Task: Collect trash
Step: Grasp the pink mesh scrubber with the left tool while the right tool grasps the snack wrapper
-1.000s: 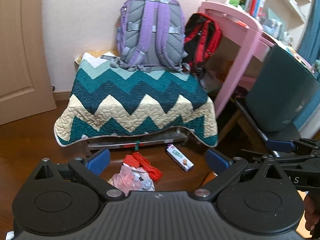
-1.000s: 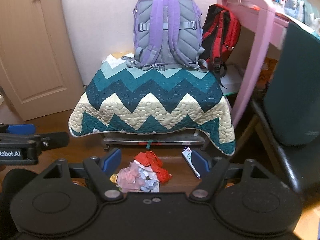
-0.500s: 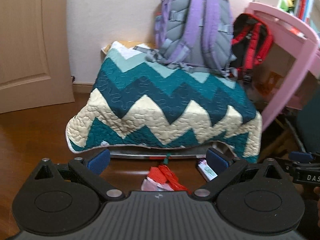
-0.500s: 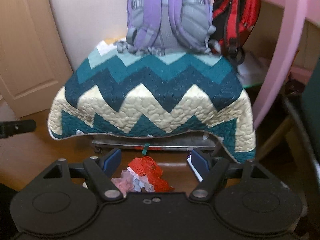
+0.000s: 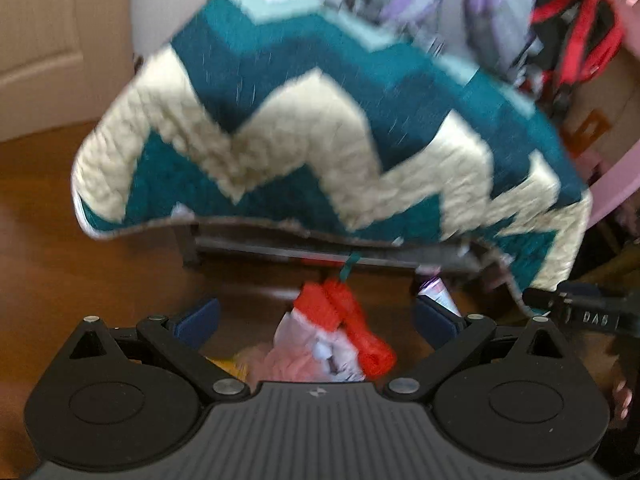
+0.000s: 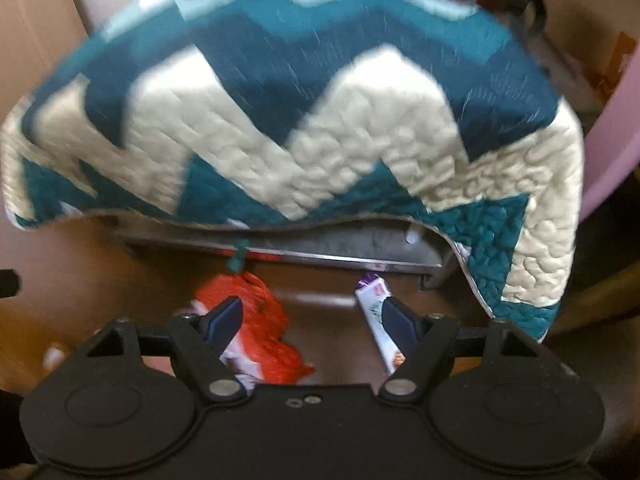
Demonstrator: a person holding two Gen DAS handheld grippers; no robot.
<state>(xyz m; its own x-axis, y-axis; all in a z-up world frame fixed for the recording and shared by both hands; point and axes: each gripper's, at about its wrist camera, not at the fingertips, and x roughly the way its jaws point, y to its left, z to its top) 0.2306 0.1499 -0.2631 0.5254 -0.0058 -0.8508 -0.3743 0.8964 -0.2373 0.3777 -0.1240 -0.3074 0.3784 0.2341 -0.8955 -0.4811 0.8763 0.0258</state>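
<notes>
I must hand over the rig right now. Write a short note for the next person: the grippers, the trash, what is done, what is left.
Left gripper: open, empty, low over the floor, facing the trash pile.
Right gripper: open, empty, between the pile and the wrapper.
Trash: red net on crumpled paper and plastic, lying on the floor in front of the quilt-covered stand. A long snack wrapper lies to the right of the pile.
Done: nothing is picked up yet.
Left: grasp the pile and the wrapper and carry them away. No bin is visible.

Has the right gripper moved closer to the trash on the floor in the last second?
Yes. The right gripper has dropped forward toward the quilt, which now fills the view, with the red mesh bag beside its left finger.
</notes>
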